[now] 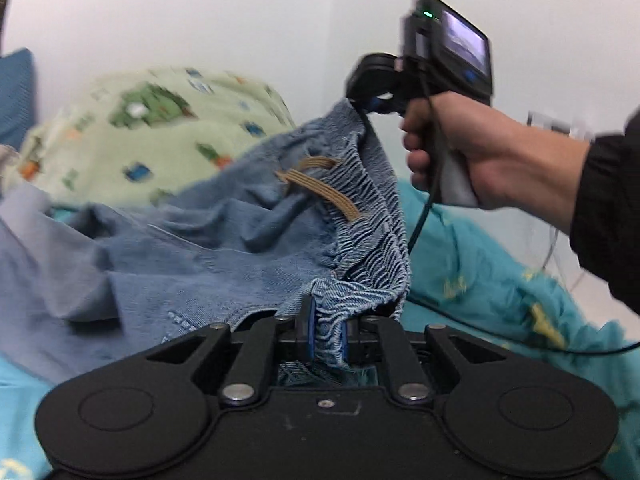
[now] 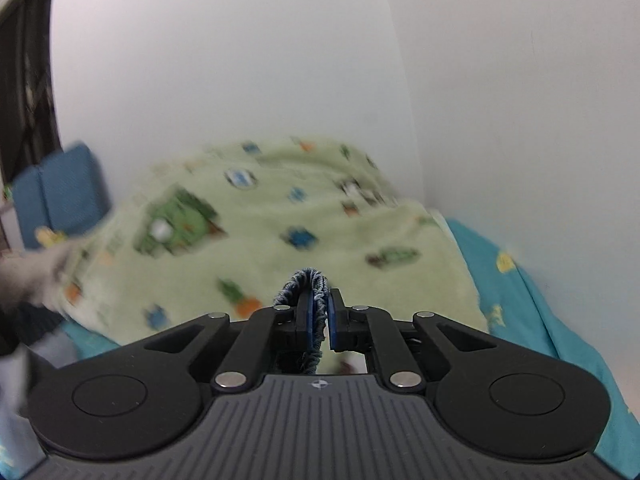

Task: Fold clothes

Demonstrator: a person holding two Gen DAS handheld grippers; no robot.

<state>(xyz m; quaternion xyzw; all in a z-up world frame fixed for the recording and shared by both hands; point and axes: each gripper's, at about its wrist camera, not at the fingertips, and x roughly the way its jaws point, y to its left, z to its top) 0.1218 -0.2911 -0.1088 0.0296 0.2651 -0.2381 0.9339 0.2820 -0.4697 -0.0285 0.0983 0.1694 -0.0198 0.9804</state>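
A pair of blue denim shorts (image 1: pixel 224 248) with a gathered elastic waistband and tan drawstrings (image 1: pixel 320 192) hangs between my two grippers above the bed. My left gripper (image 1: pixel 326 336) is shut on one end of the waistband. My right gripper (image 1: pixel 370 102), held in a hand, is shut on the other end, up and to the right in the left wrist view. In the right wrist view my right gripper (image 2: pixel 319 320) pinches a bunched strip of the denim waistband (image 2: pixel 308 280). The rest of the shorts is hidden there.
A teal bedsheet (image 1: pixel 480 264) covers the bed. A light green patterned blanket (image 2: pixel 280 232) is heaped at the back. A blue cushion (image 2: pixel 60 192) stands at the far left. White walls are behind. A cable (image 1: pixel 424 208) hangs from the right gripper.
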